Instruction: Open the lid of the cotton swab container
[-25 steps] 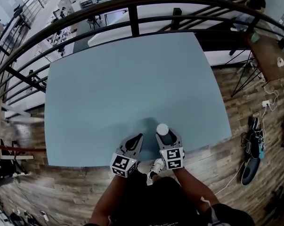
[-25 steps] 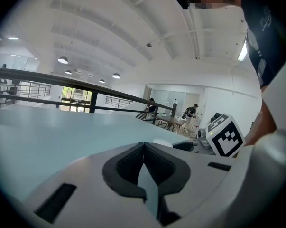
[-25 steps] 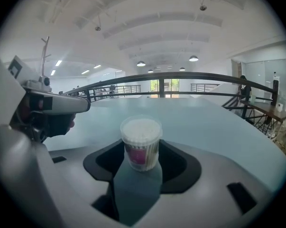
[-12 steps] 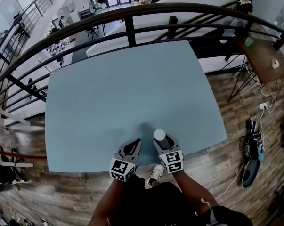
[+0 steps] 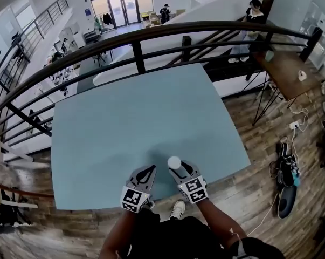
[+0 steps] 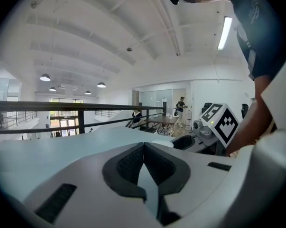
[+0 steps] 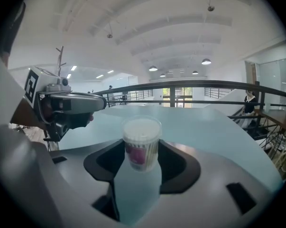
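Our right claw [image 7: 142, 152] is clamped on the sides of the cotton swab container [image 7: 142, 140], which stands upright on the blue bench [image 5: 124, 117] near its front edge, lid on. Our left claw [image 6: 143, 148] is pressed together on nothing, just beside it.

Left gripper [image 5: 152, 168], right gripper [image 5: 175, 166]: grey, black-padded

Pale-blue table [image 5: 124, 117] — white-lidded container [image 7: 142, 144].

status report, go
Left hand-held gripper shut, empty. Right hand-held gripper clamped on cotton swab container. Lid on. Nothing in the way.
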